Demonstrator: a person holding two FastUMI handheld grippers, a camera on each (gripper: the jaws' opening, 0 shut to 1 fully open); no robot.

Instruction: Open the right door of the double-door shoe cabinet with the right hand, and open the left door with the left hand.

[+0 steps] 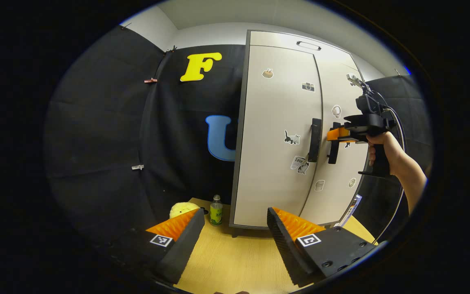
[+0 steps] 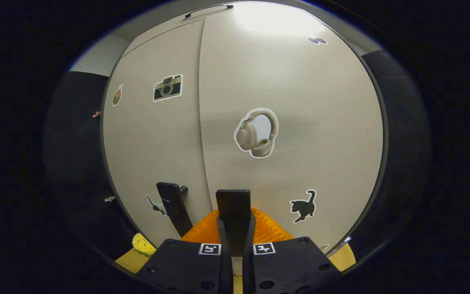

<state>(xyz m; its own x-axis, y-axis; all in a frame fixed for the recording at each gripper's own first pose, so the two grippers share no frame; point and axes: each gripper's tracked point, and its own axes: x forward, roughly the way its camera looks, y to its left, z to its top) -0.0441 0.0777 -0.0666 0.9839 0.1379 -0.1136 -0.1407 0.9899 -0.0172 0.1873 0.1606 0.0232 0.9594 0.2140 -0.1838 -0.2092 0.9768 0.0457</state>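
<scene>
Tall beige smooth-panelled double-door shoe cabinet (image 1: 276, 134) stood on pale wooden table (image 1: 235, 261), both doors shut flush. Right door's black bar handle (image 2: 233, 212) is clamped between the closed fingers of the right gripper (image 2: 235, 232), held by a hand (image 1: 377, 149). Left door's matching black handle (image 1: 314, 139) is untouched. Left gripper (image 1: 235, 228) is held wide open, empty, well short of cabinet. Green-labelled bottle (image 1: 216, 210) beside cabinet base.

Even, fairly bright indoor light filled both views. In the right gripper view a soft glare washed out the top of the cabinet's right door (image 2: 276, 24), perhaps from an overhead lamp. Fisheye distortion bowed the cabinet (image 1: 276, 134) edges strongly toward the rims. The focus was sharp, and shadows were faint and soft.
</scene>
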